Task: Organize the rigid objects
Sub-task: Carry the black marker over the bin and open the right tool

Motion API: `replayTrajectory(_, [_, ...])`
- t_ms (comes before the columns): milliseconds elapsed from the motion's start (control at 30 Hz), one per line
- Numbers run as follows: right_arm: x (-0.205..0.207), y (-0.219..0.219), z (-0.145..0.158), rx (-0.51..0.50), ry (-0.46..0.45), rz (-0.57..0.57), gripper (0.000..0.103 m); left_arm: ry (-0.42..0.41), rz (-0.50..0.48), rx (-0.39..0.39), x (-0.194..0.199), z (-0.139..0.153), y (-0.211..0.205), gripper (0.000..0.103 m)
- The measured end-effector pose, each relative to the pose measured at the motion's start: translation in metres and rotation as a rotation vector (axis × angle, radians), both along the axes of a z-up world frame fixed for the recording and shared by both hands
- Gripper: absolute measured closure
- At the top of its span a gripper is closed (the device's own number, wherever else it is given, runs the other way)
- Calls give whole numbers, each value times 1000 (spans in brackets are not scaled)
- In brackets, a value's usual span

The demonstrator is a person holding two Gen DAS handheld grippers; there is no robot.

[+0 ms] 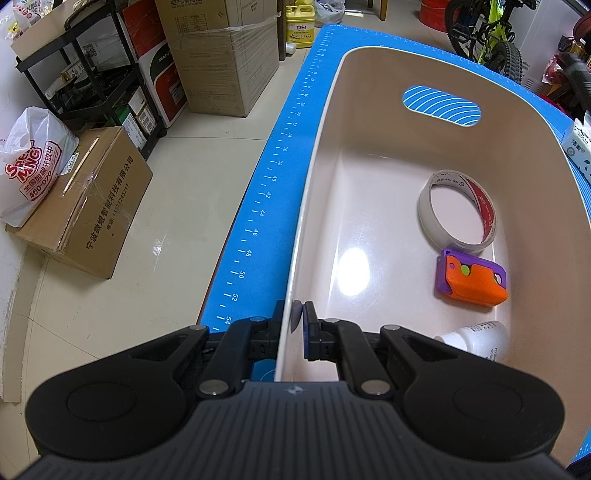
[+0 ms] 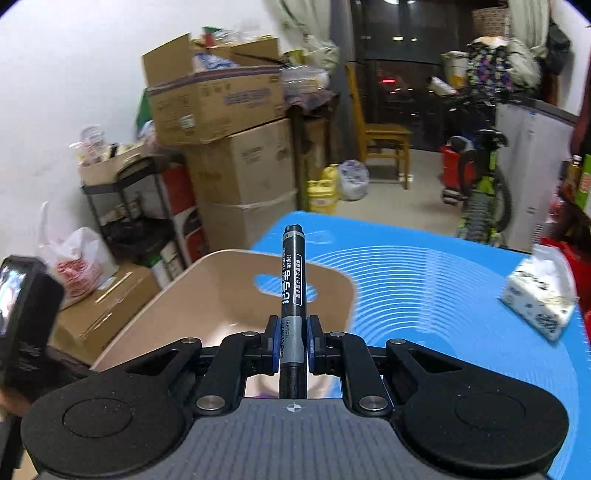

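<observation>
A beige plastic bin [image 1: 325,155] stands on the blue mat [image 1: 284,122]. In it lie a roll of tape [image 1: 458,212], an orange and purple box [image 1: 471,278] and a small white bottle [image 1: 476,338]. My left gripper [image 1: 295,325] is shut on the bin's near left wall. My right gripper [image 2: 292,343] is shut on a black marker [image 2: 292,273], which points up and forward above the bin [image 2: 207,295]. The left gripper's body shows at the left edge of the right wrist view [image 2: 26,314].
A tissue pack [image 2: 539,299] lies on the mat's right side, also in the left wrist view [image 1: 578,147]. Cardboard boxes [image 1: 88,206], a black shelf [image 1: 92,70], a yellow jug [image 1: 299,26] and a bicycle [image 1: 484,33] stand on the floor around the table.
</observation>
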State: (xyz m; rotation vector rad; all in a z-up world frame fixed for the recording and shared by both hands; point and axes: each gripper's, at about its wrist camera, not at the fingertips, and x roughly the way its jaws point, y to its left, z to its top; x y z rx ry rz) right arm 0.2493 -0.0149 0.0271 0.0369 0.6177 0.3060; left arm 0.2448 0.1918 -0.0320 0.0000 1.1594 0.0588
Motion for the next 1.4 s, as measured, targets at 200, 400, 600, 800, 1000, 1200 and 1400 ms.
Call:
replayTrajectory(200, [5,34,-17,-21,67,57,79,0,0,1,0,0,0,93])
replayTrajectory(400, [10,55,-39,-80,131,85,79,0,0,1,0,0,0,93])
replayTrajectory(600, [13,74,-59,-142,200,108,79,0,0,2,0,0,0,93])
replayTrajectory(800, [15,89,-76,-225,266,122,79,-1,-1,3,1,0,0,93])
replayTrajectory(1000, [21,93,-81,-279,330,146,78,0,-1,5,2,1,1,93])
replayTrajectory(1200, [19,96,-77,-279,315,146,46,0,-2,8,2,0,-1,93])
replayTrajectory(1400, [17,83,-63,-227,267,135,39,0,-2,8,2,0,-1,93])
